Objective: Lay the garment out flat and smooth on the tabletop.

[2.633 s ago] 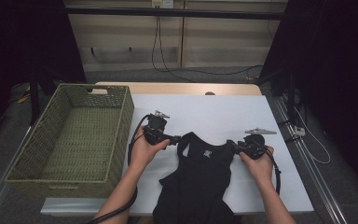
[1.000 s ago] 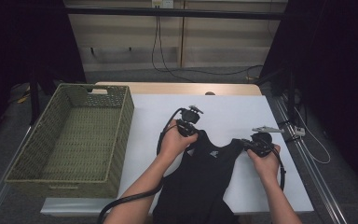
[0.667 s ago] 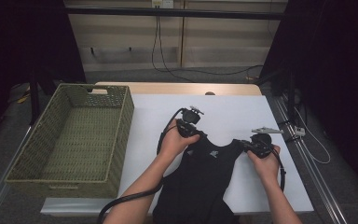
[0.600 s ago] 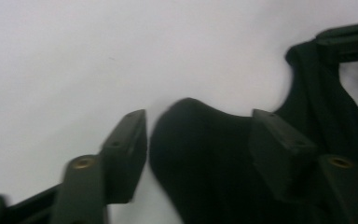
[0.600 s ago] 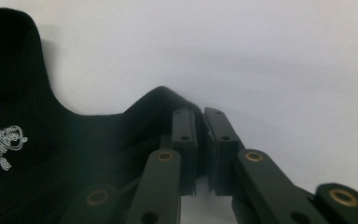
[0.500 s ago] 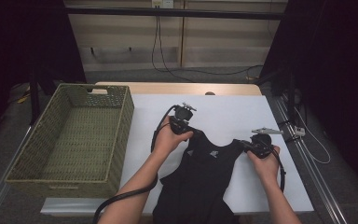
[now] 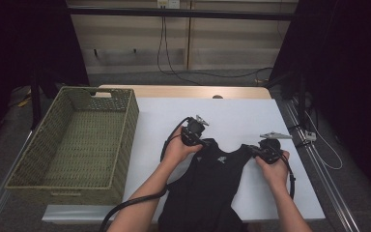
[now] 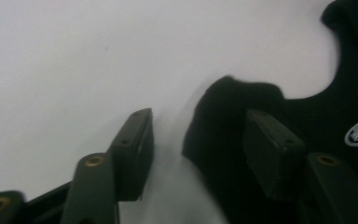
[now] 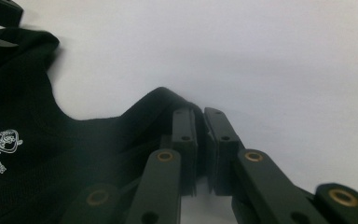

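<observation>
**Black top pinned at one strap, the other strap loose between spread jaws**

We're looking down on the white counter (image 7: 251,116), and the black sleeveless top (image 7: 207,188) lies flat on it, neckline away from us, hem running off the near edge between the person's forearms. A small white printed logo (image 7: 221,158) sits on the chest.

Over on the right, our right claw (image 9: 199,135) has its jaws pressed together on the tip of the right shoulder strap (image 9: 168,100); in the right gripper view we see the black fabric pinched between the two pads, right at the strap's end. From above, the right claw (image 7: 255,150) sits low at that strap, hand wrapped around it.

Now the left side. Our left claw (image 8: 196,140) stands spread, and its jaws have just been closing a little after opening wide. In the left gripper view the left shoulder strap (image 8: 235,95) lies on the counter between the jaws: one jaw rests over the fabric, the other stands off on bare white counter, apart from the cloth. We see no pinch there. From above, the left claw (image 7: 199,140) sits at the strap's outer end.

Well apart on the counter's left stands the green woven basket (image 7: 125,140), its long side along the counter edge.
</observation>
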Demonstrator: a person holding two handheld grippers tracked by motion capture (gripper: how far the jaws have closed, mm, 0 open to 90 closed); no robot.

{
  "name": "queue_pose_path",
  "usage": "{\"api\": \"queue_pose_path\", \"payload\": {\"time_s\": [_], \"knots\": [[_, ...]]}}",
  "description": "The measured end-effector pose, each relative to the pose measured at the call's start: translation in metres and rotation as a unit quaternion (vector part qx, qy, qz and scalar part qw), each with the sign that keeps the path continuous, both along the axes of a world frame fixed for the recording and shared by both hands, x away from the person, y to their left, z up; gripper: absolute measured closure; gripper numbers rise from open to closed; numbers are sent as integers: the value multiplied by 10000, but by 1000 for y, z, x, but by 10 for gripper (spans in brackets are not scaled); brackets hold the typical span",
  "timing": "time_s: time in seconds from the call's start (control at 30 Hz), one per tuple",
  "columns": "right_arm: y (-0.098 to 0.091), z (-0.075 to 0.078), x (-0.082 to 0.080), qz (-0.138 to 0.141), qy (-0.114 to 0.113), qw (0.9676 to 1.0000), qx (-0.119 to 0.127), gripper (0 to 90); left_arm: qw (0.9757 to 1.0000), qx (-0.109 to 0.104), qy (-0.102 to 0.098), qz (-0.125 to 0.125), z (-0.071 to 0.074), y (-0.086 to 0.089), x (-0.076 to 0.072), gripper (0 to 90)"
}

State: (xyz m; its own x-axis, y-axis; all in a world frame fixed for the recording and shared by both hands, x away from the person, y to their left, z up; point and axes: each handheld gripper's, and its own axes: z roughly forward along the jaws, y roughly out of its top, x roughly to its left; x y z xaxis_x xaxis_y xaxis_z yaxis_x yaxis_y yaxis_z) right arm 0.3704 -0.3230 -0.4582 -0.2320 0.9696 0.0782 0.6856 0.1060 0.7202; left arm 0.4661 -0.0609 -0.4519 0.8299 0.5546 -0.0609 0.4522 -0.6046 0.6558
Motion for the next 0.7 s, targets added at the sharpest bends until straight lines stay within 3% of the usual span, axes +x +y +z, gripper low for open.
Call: {"api": "queue_pose_path", "payload": {"time_s": [0.13,0.23,0.3,0.43,0.63,0.7], "knots": [[0,0,1,-16,12,10000,80,838,9999,-10,97,-74,2,-8,-5,668],[-1,0,2,-10,28,9999,144,840,9997,22,247,5,5,-11,-6,815],[-2,1,2,-8,3,9997,229,842,9996,161,208,109,9,-9,-6,830],[-5,11,6,50,-120,9993,359,847,9981,-60,105,600,30,15,3,836],[0,38,20,164,-454,9973,552,856,9950,-375,-69,927,68,50,11,837],[6,49,26,229,-576,9968,506,857,9942,-383,-145,989,76,57,11,837]]}}
